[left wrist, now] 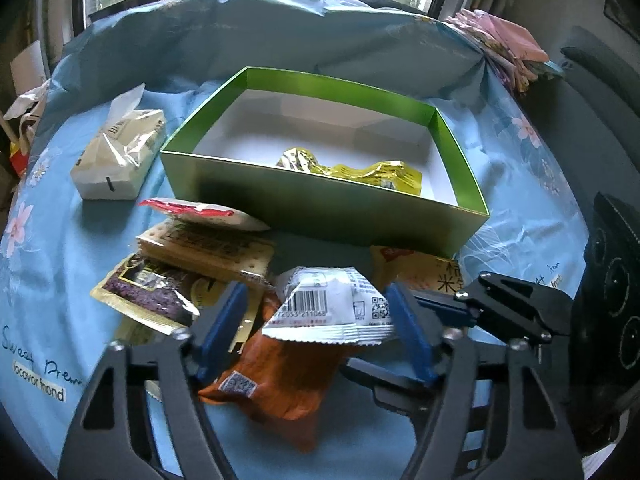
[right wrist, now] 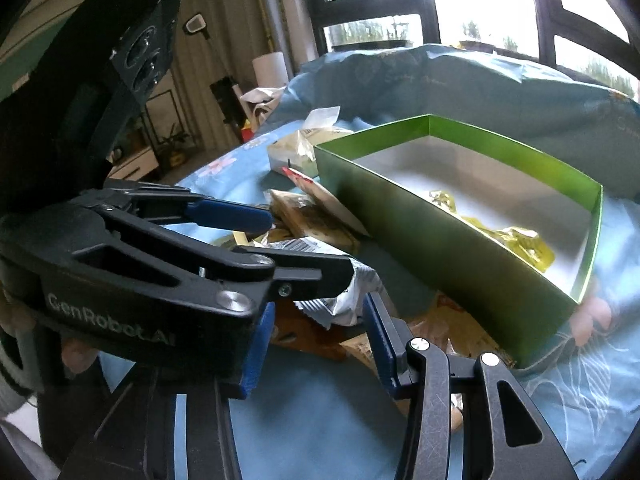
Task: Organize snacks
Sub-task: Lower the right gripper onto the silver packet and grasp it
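With only one yellow packet (left wrist: 360,171) in the green box (left wrist: 324,204) at frame centre, both tools hover spread over the loose snack pile (left wrist: 224,280), the left tool (left wrist: 316,320) seemingly straddling the white packet (left wrist: 332,304), the right tool (right wrist: 320,344) gripping nothing.

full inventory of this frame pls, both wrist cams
box: 1, green, white inside, centre of cloth
yellow packet: 1, inside box
tissue pack: 1, beige, left of box
snack pile: several, red-white, cracker, purple-gold, in front of box
white packet: 1, barcode, between left gripper's fingers
orange packet: 1, under white packet
cloth: 1, blue, floral
pink stack: 1, far right edge
left gripper: blue pads
right gripper: blue pads, beside pile
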`<state>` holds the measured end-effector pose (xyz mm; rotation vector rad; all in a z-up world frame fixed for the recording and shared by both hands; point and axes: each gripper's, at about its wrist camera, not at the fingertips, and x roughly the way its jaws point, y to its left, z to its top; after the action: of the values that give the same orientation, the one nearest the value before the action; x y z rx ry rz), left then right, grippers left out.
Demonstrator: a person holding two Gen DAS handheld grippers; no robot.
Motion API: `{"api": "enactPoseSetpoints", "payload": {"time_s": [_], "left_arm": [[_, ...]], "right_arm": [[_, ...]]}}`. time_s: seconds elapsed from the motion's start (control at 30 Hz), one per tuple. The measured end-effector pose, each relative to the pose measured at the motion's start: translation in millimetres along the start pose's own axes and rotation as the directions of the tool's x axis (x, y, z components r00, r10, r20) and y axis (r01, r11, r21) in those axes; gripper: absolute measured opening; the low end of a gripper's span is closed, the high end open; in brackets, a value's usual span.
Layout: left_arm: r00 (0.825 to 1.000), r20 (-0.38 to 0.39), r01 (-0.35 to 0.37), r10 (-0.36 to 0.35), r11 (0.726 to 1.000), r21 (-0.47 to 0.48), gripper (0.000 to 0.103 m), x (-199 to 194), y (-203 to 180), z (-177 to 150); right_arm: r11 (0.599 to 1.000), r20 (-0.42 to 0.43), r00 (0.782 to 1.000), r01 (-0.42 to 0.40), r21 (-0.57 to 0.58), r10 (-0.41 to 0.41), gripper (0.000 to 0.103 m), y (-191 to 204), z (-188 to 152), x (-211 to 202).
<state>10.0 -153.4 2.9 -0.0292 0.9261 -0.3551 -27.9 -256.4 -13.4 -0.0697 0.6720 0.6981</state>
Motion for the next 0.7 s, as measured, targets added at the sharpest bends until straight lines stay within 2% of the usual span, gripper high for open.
{"api": "enactPoseSetpoints", "payload": {"time_s": [0.1,0.2,0.23,0.5,0.7], "left_arm": [[1.000,-0.002,0.011,-0.011,1.000,0.002,0.066,0.8,-0.5,0.6],[1.000,-0.012,0.029,-0.029,1.000,0.001,0.054,2.3,-1.4,1.2],[0.999,-0.014,0.029,-0.029,1.000,0.002,0.053,2.7,-2.2,1.0],[1.000,-0.011,0.019,-0.019,1.000,0.011,0.048,3.4,-4.9,3.0],[1.000,0.019,0.009,-0.009,1.000,0.021,0.046,-6.8,-7.3,2.7]], "right_arm": [[1.000,0.002,1.000,-0.011,0.005,0.011,0.048,0.3,0.9,1.8],[1.000,0.001,1.000,-0.023,0.010,0.023,0.046,-0.5,1.2,3.3],[1.000,0.003,1.000,-0.024,0.009,0.024,0.045,-0.5,1.1,3.6],[0.997,0.018,0.998,-0.061,0.055,0.060,0.037,-6.8,2.7,5.5],[0.997,0.041,0.997,-0.064,0.037,0.063,0.031,-1.3,3.0,2.3]]}}
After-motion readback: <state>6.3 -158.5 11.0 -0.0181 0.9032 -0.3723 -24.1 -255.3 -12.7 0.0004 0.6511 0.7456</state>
